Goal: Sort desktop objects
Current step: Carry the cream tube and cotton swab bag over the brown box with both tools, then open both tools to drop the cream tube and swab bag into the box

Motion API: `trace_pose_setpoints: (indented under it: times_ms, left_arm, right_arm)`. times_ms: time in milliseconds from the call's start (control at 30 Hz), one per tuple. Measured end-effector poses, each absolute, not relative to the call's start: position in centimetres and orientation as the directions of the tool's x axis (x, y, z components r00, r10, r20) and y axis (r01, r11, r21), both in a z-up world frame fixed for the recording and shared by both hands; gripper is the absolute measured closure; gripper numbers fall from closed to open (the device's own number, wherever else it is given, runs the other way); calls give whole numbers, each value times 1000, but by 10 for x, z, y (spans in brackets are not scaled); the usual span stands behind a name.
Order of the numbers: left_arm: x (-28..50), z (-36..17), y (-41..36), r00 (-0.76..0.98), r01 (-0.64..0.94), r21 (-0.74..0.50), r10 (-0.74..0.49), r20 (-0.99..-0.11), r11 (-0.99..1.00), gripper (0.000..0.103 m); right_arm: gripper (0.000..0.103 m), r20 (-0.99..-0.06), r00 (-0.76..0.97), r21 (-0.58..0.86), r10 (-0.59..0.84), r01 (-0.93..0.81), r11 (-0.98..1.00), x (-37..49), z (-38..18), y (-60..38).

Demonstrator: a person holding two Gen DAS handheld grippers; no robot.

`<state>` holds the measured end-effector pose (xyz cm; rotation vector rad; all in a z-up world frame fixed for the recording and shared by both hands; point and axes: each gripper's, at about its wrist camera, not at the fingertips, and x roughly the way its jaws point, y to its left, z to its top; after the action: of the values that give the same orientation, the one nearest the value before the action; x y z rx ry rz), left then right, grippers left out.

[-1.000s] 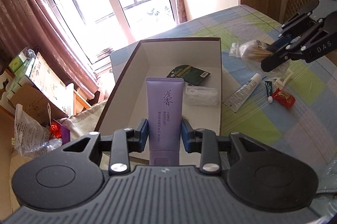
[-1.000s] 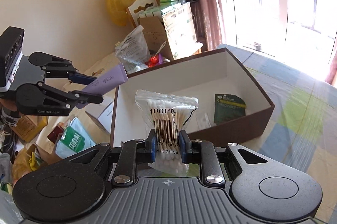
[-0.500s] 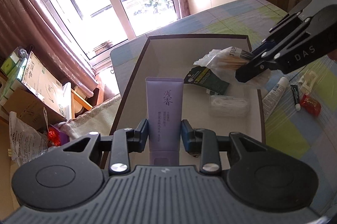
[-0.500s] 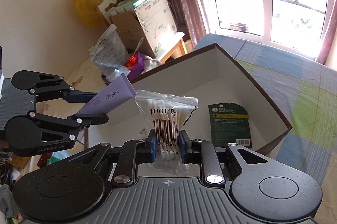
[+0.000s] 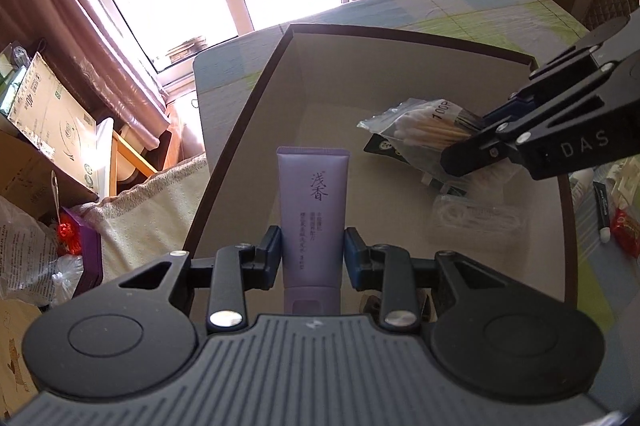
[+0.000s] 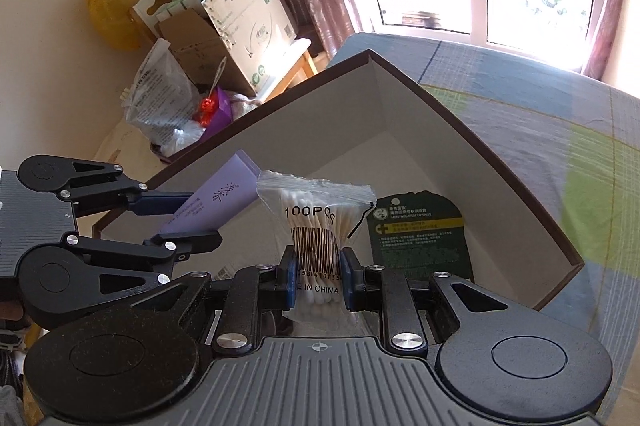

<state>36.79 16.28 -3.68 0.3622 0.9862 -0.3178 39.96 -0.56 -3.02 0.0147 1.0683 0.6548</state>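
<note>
Pinching a purple tube (image 5: 313, 212) near its cap end, the left tool (image 5: 313, 258) holds it above the near end of the box (image 5: 400, 34). Reaching in from the right, the right tool (image 6: 318, 280) clamps a swab bag (image 6: 316, 226) over a green packet (image 6: 418, 238). Only the left view shows a clear pouch (image 5: 476, 222) in the box and a red wrapper (image 5: 626, 232) on the checked worktop (image 5: 480, 2).

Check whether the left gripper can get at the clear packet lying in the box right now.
Probably not yet. The left gripper is shut on the purple tube, so its fingers are occupied. The clear packet lies uncovered on the floor of the box, so the path looks free once the tube is released.
</note>
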Motion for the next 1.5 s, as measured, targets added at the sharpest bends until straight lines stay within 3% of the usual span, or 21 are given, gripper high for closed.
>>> trace_pose_setpoints:
  times_ms: [600,1100,1367,1467,1500]
  left_arm:
    - [411,-91,157,433,357,104,-66,-899,928,74]
    - [400,-84,160,435,349,127,-40,-900,928,73]
    - [395,-82,164,438,332,142,-19,-899,933,60]
    - [395,-84,167,434,325,146,-10,-901,934,53]
    - [395,-86,168,432,323,148,-6,-902,935,53]
  right_arm:
    - [79,-828,279,335,487,-450,828,429,-54,-5]
    - [79,-838,267,313,477,-481,819,437,-65,11]
    - [78,-817,304,266,491,-557,787,437,-74,26]
    - [8,-802,362,206,475,-579,789,430,-75,29]
    - [8,-790,391,184,472,-583,791,427,-74,29]
